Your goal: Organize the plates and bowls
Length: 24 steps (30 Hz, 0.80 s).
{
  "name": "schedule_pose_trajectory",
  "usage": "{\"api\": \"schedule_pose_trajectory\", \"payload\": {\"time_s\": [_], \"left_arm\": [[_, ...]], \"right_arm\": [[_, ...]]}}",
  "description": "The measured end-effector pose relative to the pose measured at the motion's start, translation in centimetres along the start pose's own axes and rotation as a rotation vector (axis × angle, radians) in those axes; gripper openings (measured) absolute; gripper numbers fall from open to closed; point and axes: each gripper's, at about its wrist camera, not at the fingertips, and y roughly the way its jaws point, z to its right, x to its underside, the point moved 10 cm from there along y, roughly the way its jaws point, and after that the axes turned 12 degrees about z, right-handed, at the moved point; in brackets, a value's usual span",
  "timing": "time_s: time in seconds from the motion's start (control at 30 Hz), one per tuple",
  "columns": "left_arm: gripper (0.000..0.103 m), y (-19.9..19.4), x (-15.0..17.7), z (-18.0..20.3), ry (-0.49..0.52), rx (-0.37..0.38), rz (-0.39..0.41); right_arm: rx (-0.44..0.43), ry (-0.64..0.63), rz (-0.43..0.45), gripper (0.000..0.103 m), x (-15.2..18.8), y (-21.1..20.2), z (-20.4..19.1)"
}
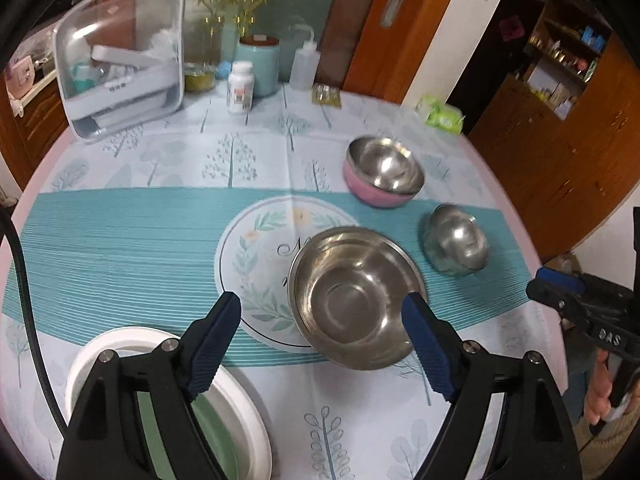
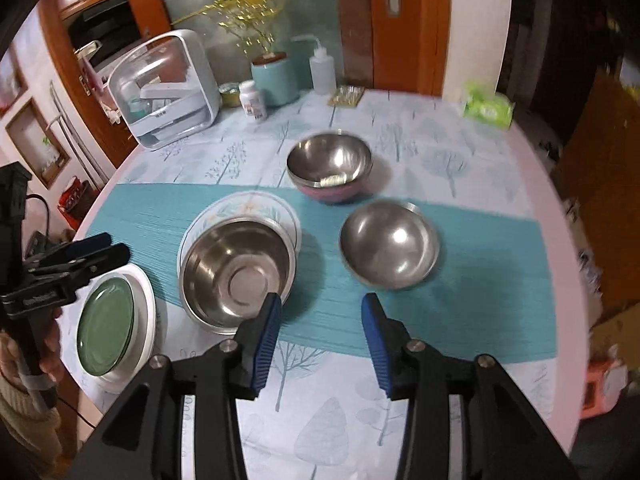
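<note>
The large steel bowl [image 1: 356,300] is sitting on the counter [image 1: 120,240] just ahead of the left tongs [image 1: 324,312], its near rim lying between their spread tips without touching either pad. The left tongs are standing wide and holding nothing, hovering over a green plate [image 2: 106,328] stacked on a white plate [image 1: 240,404]. The right tongs [image 2: 320,308] are gaping moderately, also empty. A small steel bowl [image 2: 388,244] is resting just ahead of them; the large bowl is ahead to their left. Farther ahead, a steel bowl is apparently nesting in a pink bowl [image 2: 332,194], though blur is softening it.
</note>
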Motion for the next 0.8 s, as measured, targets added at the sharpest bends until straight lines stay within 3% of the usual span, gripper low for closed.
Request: {"api": "schedule_pose_trajectory", "payload": {"time_s": [0.3,0.57,0.7,0.8], "left_arm": [[0.081,5.7,1.9,-1.3,-0.032,-0.049,-0.105],[0.078,9.1,3.3,-2.4,-0.076,-0.049,-0.177],[0.060,9.9,3.9,-2.3,-0.080,-0.019,-0.210],[0.043,10.4,4.6,-2.0,-0.086,0.005,-0.240]], "right_arm": [[-0.079,0.067,-0.097,0.042,2.1,5.9,-1.7],[-0.091,0.087,-0.170,0.042,2.8,10.5,-2.7],[-0.093,0.115,-0.215,0.042,3.6,12.0,-2.5],[-0.113,0.135,-0.231,0.032,4.0,12.5,-2.5]]}}
